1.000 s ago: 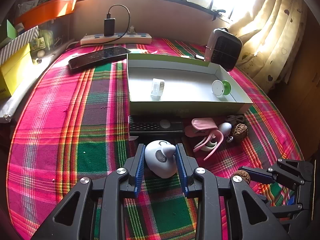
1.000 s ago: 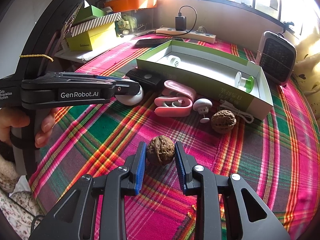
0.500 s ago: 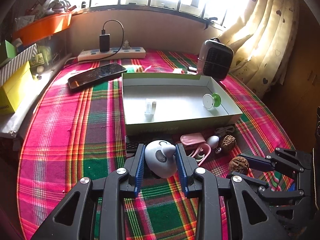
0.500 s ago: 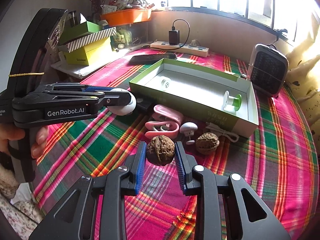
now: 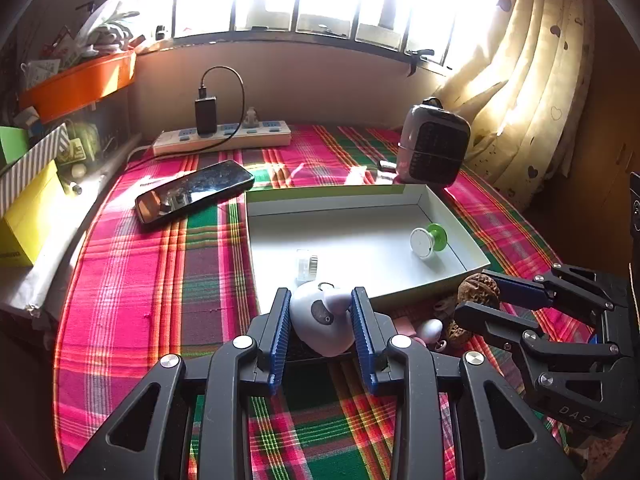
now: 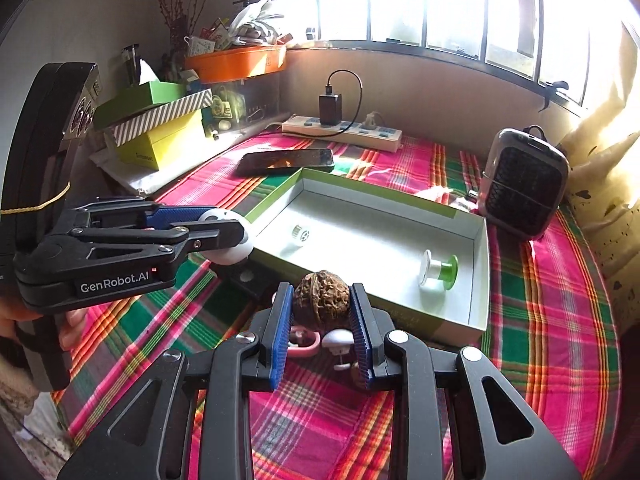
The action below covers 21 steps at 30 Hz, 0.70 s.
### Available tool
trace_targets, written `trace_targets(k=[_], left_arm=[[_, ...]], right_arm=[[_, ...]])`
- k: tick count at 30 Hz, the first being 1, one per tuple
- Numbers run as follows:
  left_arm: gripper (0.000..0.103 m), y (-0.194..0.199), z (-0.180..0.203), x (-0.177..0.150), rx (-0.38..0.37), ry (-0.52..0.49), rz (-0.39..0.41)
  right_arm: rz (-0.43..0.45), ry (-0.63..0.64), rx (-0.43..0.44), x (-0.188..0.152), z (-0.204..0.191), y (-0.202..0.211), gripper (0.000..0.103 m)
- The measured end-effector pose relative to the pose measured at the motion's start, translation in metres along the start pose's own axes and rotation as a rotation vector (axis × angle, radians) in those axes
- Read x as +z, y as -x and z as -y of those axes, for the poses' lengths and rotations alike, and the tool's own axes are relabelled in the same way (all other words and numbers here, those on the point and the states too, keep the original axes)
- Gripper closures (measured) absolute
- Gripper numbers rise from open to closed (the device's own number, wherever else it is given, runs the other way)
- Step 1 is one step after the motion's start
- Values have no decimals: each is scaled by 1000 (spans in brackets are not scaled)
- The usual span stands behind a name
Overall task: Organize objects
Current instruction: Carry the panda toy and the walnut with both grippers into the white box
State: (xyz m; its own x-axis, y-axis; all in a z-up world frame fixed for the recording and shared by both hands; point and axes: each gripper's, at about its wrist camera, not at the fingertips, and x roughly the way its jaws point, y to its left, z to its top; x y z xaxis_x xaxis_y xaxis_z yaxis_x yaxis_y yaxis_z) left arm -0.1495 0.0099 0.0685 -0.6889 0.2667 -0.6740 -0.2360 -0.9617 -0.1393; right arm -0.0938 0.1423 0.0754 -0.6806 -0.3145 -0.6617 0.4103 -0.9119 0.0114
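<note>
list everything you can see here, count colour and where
box: 1, white inside with green rim, mid table
spool: 1, white and green, in box, right end
small roller: 1, white, in box, left end
walnuts: 2, brown, one in right claw, one on cloth before box
white gadget: 1, white-grey, in left claw
pink clip: 1, before box
mushroom toy: 1, white, beside clip
phone: 1, black, behind box
power strip: 1, white, under window
heater: 1, grey-black, far right
cloth: 1, pink-green plaid
left claw: black, blue pads
right claw: same
</note>
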Motion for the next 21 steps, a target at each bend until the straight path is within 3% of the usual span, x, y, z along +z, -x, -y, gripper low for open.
trace_targets(k=[11, 21], left_arm=[[75, -26, -10, 25, 0, 7, -13], [75, -65, -16, 47, 5, -2, -46]], right_arm=[[-18, -32, -51, 35, 32, -35, 73], [-93, -69, -95, 52, 57, -85, 73]])
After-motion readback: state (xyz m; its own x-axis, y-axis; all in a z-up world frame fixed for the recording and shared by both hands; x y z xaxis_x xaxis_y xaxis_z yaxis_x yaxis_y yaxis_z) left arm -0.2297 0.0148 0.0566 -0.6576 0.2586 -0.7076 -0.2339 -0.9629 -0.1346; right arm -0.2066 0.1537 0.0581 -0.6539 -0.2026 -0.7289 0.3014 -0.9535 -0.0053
